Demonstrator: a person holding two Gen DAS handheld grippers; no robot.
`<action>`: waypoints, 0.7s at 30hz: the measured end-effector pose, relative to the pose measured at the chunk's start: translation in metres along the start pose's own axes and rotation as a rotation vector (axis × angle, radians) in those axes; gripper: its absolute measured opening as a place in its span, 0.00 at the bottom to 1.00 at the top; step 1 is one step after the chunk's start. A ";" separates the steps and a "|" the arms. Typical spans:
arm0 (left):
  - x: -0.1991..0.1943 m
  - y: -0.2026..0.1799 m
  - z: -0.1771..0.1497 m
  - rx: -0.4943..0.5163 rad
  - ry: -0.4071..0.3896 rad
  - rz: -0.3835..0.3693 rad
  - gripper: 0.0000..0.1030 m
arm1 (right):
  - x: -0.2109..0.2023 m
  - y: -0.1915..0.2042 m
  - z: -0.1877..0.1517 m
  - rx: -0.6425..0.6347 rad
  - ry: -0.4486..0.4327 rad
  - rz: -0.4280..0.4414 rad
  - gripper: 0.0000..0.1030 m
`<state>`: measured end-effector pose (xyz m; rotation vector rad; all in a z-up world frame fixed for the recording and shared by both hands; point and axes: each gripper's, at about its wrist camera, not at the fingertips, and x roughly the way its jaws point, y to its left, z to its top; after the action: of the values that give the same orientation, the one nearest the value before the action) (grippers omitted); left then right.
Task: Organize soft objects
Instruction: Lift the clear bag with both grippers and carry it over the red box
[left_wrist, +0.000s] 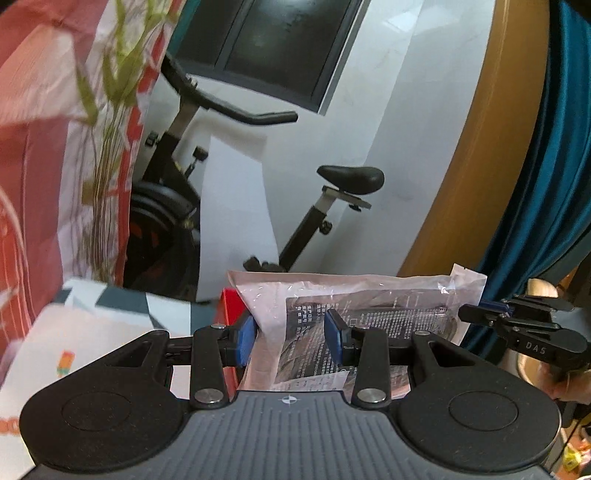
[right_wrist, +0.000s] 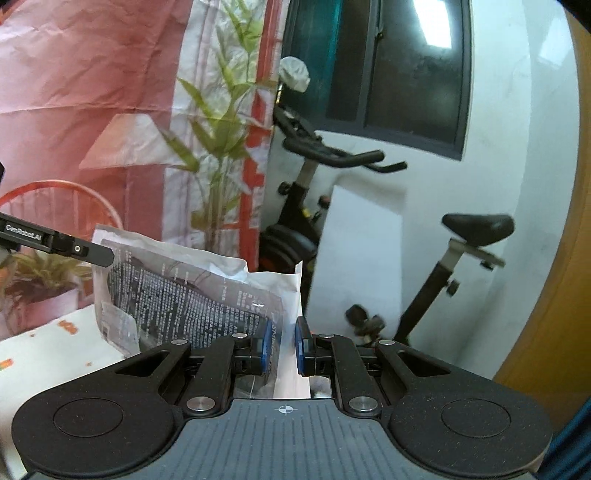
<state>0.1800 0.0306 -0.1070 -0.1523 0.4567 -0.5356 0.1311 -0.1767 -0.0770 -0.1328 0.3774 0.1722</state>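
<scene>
Pkg (left_wrist: 354, 317) — long axis horiz.

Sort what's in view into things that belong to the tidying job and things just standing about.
Job:
plastic packet
left gripper, holding the packet
right gripper, clamped on the packet's edge

Standing about:
exercise bike
red box
printed backdrop
window

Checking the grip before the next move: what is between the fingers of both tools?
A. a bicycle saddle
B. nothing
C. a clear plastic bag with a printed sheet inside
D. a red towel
C: the plastic bag sits between the left tool fingers, and the right tool pinches its edge.
</scene>
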 end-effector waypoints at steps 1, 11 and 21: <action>0.003 -0.002 0.002 0.010 -0.008 0.005 0.40 | 0.003 -0.002 0.001 -0.006 -0.004 -0.010 0.12; 0.057 -0.014 0.007 0.034 0.055 0.005 0.40 | 0.038 -0.040 -0.027 0.072 0.059 -0.056 0.12; 0.099 -0.006 -0.022 0.059 0.226 0.021 0.40 | 0.069 -0.046 -0.077 0.133 0.204 -0.032 0.12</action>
<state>0.2423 -0.0270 -0.1623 -0.0305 0.6612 -0.5471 0.1758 -0.2237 -0.1693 -0.0250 0.5883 0.1012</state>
